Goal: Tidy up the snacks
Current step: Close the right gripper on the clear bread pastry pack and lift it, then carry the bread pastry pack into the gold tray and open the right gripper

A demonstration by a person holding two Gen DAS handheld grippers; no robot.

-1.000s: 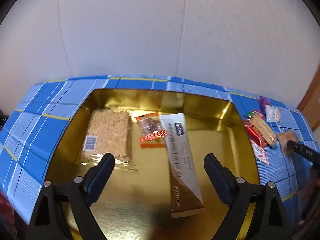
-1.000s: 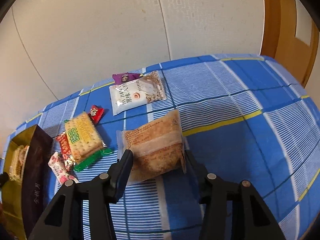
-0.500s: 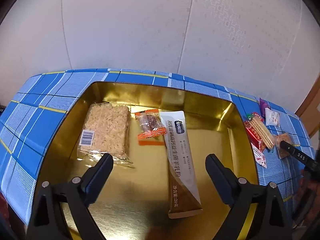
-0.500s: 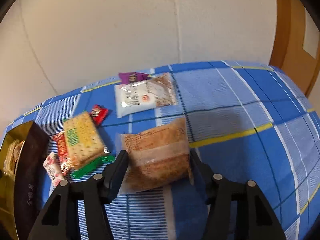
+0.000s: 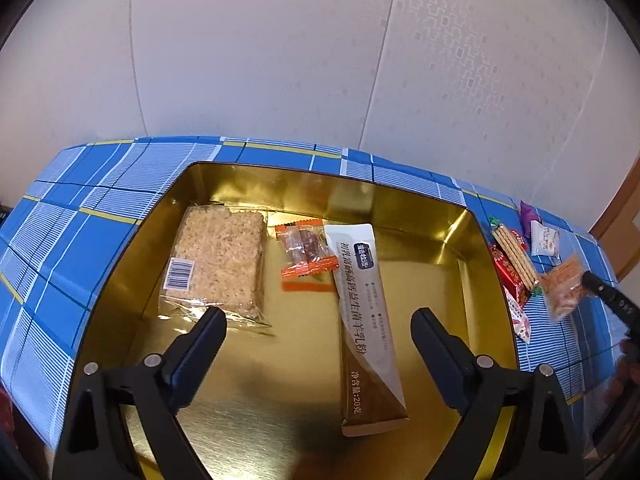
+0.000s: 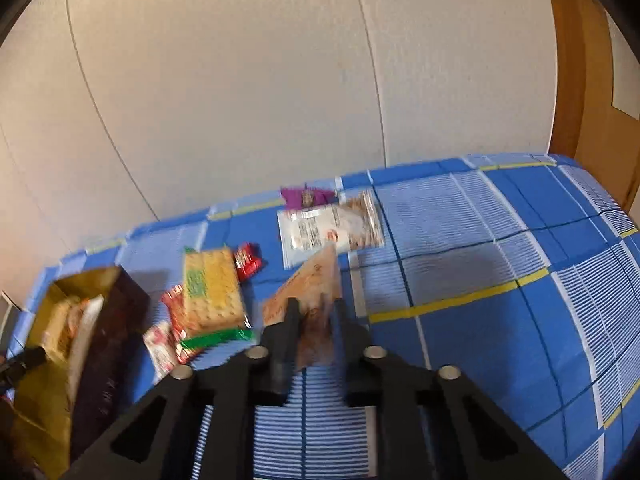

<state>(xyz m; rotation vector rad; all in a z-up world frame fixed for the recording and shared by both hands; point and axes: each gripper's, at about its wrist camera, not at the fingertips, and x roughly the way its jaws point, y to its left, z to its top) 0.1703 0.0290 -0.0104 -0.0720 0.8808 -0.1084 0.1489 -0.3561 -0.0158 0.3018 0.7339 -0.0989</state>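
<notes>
Snacks, sorted into gold tin (image 5: 452, 216). Pastry packet (image 6: 316, 304): pinched between the right claw (image 6: 316, 320) fingers, raised edge-up off the counter (image 6: 500, 328), presumably for carrying tinward. Left claw (image 5: 318, 334): spread apart, empty, above the tin, rice cake (image 5: 218, 258) just ahead-left.

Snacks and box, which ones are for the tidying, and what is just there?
For the job:
gold box
pastry in right gripper
cracker pack
rice bar
long sachet

Just there:
tablecloth
wall
door
</notes>
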